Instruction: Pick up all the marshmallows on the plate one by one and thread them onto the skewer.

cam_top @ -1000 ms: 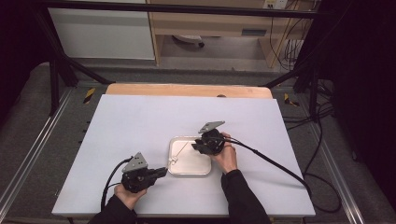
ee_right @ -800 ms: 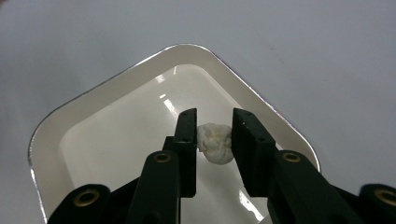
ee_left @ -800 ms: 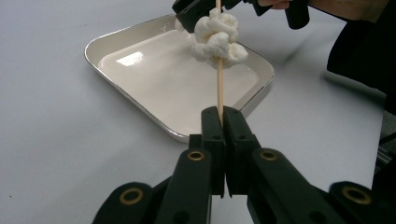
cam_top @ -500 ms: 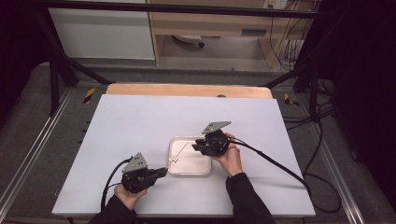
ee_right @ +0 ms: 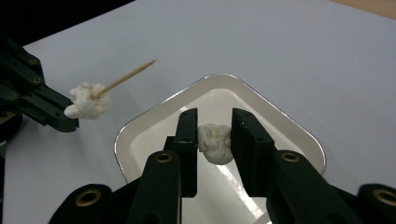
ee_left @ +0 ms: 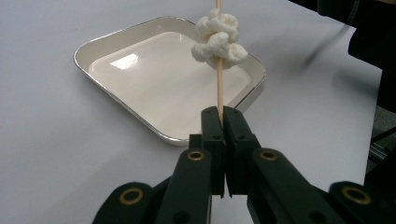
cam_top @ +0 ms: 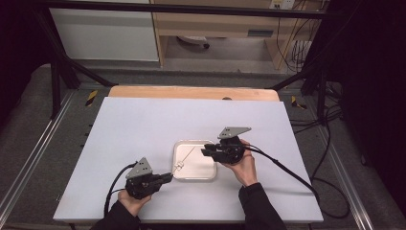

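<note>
My left gripper (ee_left: 224, 116) is shut on the lower end of a thin wooden skewer (ee_left: 219, 88), which carries a knot of white puffy pieces (ee_left: 218, 39). In the high view this gripper (cam_top: 168, 177) sits at the tray's near left corner, with the skewer (cam_top: 187, 155) slanting over the tray. My right gripper (ee_right: 215, 121) is shut on a single white puffy piece (ee_right: 215, 142) held above the shallow white tray (ee_right: 280, 126). From the right gripper view, the skewer (ee_right: 128, 74) and its white knot (ee_right: 88, 105) show at the left.
The silver-rimmed tray (cam_top: 194, 142) lies near the middle of a white table. A wooden strip (cam_top: 191, 92) runs along the far edge. Cables trail from both grippers toward the near side, and metal frame rails flank the table.
My right gripper has drifted to the right and risen a little with the white piece in it. The left gripper and the skewer have stayed put.
</note>
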`<state>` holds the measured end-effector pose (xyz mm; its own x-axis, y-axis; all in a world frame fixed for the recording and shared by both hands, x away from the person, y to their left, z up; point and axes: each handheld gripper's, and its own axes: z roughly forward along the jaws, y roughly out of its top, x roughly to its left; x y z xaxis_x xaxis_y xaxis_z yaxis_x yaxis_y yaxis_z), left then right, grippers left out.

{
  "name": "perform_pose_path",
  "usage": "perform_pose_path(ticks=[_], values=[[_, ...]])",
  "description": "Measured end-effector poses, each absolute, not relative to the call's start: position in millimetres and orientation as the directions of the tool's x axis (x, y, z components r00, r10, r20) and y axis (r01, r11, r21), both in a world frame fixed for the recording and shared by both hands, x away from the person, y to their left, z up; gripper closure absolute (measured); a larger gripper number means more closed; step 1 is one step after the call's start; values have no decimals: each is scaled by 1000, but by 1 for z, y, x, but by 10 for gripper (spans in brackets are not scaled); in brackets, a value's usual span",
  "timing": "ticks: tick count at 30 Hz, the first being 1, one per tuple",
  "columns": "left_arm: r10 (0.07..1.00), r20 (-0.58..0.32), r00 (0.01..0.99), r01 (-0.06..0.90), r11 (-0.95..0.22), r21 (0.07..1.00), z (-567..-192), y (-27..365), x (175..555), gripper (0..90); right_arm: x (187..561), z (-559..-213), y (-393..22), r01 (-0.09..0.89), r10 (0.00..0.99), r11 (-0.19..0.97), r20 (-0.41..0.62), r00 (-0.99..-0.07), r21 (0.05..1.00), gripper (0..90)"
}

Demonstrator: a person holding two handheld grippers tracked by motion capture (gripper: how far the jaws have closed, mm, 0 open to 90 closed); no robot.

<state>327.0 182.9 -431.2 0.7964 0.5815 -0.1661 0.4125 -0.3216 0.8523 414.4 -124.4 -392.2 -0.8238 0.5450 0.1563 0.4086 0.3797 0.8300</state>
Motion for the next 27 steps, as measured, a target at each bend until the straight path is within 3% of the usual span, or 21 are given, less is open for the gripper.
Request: perform_pose_path(ticks=[14, 27], values=[[570, -158, 806, 399, -327, 856, -431, 179, 325, 882, 404, -369, -142, 421, 505, 192, 278, -817, 887, 721], [568, -151, 809, 389, -324, 862, -430, 178, 323, 882, 408, -372, -136, 475, 451, 69, 397, -799, 878, 718]])
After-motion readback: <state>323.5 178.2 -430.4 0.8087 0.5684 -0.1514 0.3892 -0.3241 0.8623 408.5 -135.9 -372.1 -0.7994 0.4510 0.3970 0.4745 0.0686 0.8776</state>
